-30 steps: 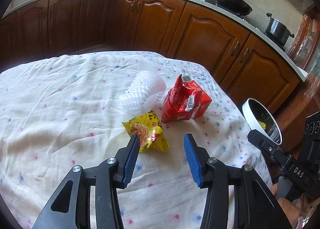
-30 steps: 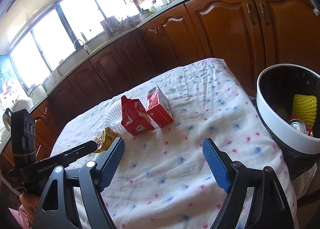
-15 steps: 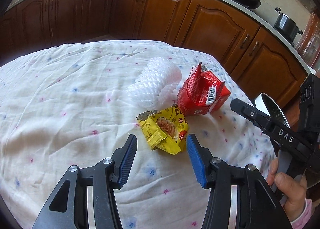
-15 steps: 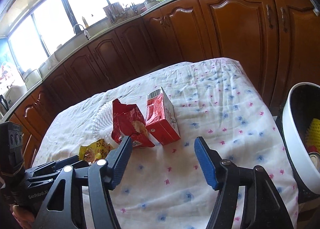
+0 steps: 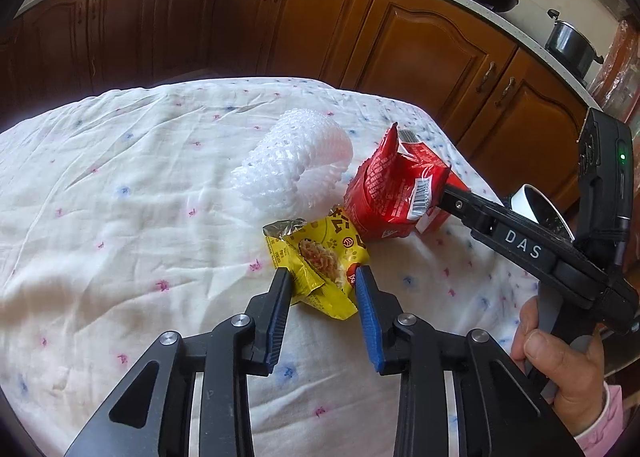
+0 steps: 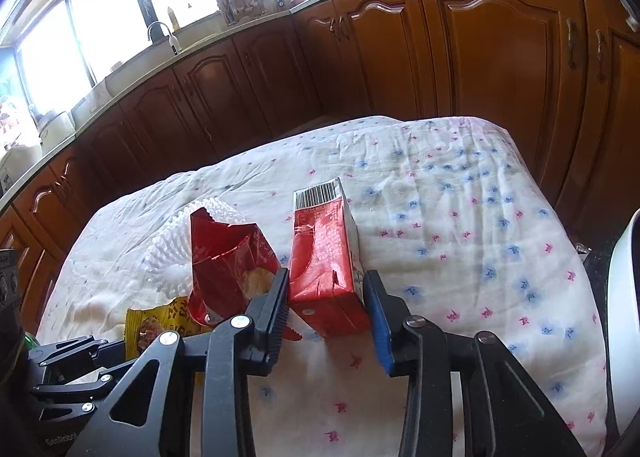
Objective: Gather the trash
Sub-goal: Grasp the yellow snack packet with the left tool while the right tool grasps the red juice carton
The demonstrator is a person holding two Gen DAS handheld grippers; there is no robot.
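A yellow snack wrapper (image 5: 320, 253) lies on the flowered tablecloth (image 5: 120, 217). My left gripper (image 5: 322, 281) has it between its blue pads; the jaws are closing and both pads touch its edges. In the right wrist view a red drink carton (image 6: 324, 257) lies on the cloth with my right gripper (image 6: 326, 289) around it. Those jaws are closing too, with the pads against both its sides. A torn red bag (image 6: 224, 257) lies just left of the carton. A white foam net (image 5: 292, 165) sits behind both.
A white-rimmed bin (image 6: 624, 297) stands off the table's right edge. A person's hand (image 5: 560, 361) holds the right gripper's handle. Brown kitchen cabinets (image 5: 420, 49) run behind the table, with pots on the counter. Bare cloth spreads to the left.
Both grippers moved forward and down toward the trash and narrowed their jaws. The left came around the yellow wrapper, the right around the red carton.
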